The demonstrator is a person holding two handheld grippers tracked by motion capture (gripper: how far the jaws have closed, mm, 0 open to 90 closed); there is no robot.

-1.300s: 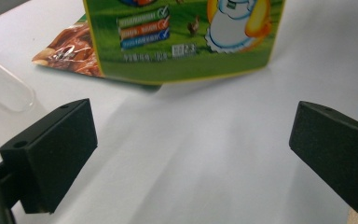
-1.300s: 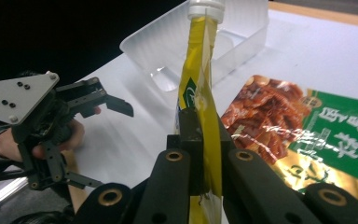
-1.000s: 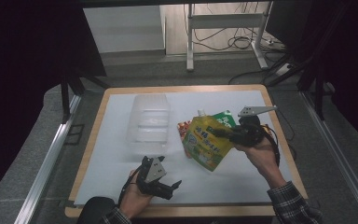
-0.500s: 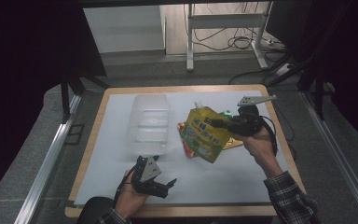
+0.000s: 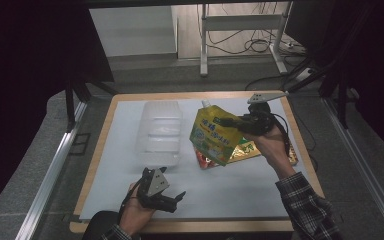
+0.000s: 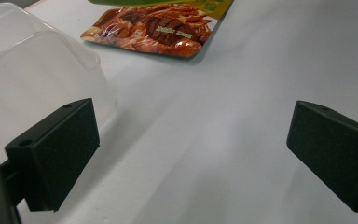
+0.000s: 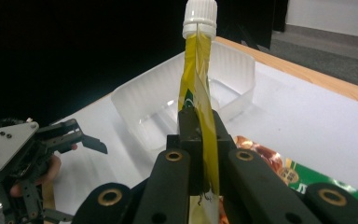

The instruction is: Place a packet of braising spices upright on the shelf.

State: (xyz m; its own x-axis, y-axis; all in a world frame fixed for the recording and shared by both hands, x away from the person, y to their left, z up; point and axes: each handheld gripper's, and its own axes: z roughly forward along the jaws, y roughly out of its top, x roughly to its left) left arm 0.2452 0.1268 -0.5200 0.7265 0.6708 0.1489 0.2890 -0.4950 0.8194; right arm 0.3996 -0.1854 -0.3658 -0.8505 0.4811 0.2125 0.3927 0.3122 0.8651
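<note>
The right gripper [image 5: 231, 121] has its jaws pinched tight on the edge of the yellow spouted pouch [image 5: 214, 134], which hangs in the air just beside the clear plastic tray [image 5: 160, 131], white cap up. Under it, on the table [image 5: 260, 190], lies a red snack packet [image 6: 161, 30], perhaps dried meat. The left gripper [image 5: 177, 196] rests near the front edge, jaws wide apart around nothing.

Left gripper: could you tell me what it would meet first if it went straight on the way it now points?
Probably the red snack packet lying flat ahead; bare table lies before it. The left gripper is open, with the clear plastic container just off its left jaw. Depth is uncertain.
</note>
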